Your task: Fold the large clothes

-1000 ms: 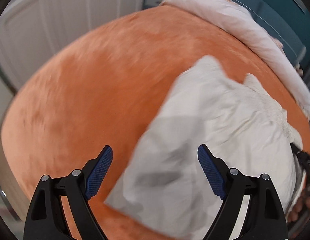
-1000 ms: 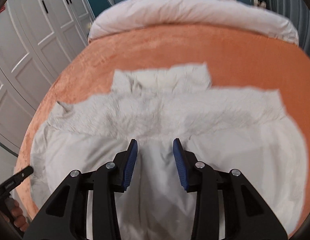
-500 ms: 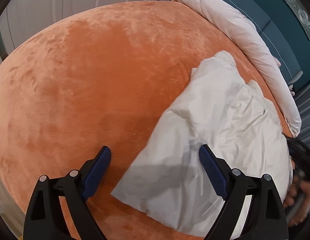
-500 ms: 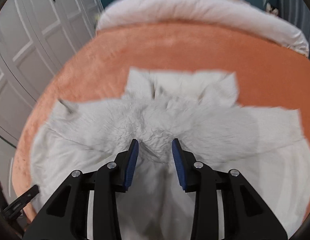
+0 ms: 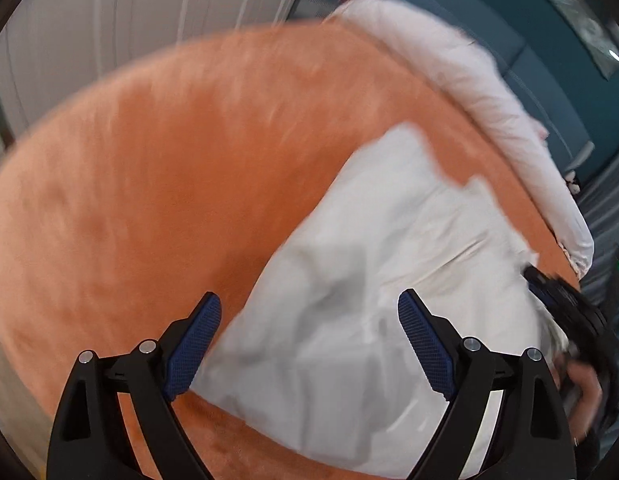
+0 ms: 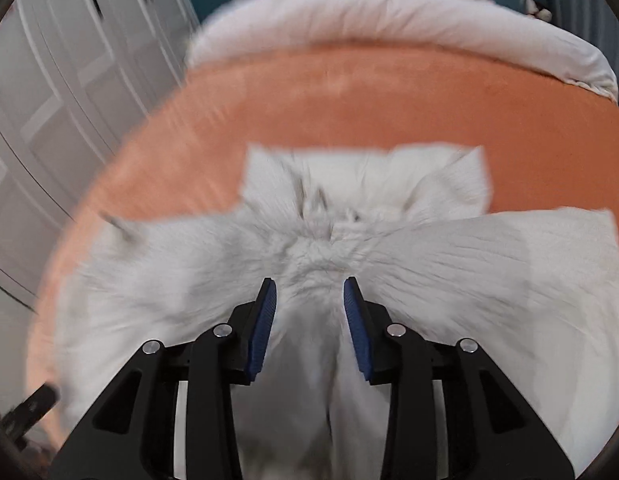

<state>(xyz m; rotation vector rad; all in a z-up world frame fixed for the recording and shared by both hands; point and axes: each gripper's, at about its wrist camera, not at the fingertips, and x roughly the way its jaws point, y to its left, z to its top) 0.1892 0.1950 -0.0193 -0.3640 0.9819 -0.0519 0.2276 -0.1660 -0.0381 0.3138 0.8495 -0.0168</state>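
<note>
A large white garment (image 5: 381,264) with a fluffy lining lies spread on an orange bedspread (image 5: 157,184). My left gripper (image 5: 309,340) is open and empty, hovering over the garment's near left corner. My right gripper (image 6: 309,312) is shut on a bunched fold of the garment (image 6: 449,264) near its middle, and fabric fills the narrow gap between the blue pads. The fabric gathers in creases toward the right gripper. The right gripper and the hand holding it show at the right edge of the left wrist view (image 5: 565,320).
A rolled white duvet (image 6: 389,20) lies along the far edge of the bed, also in the left wrist view (image 5: 469,92). White wardrobe doors (image 6: 49,100) stand to the left. A teal wall (image 5: 529,40) is behind the bed.
My right gripper has pulled the bunched fabric toward the garment's far edge, drawing it into more creases. My left gripper has swung over the near corner and stays open.
</note>
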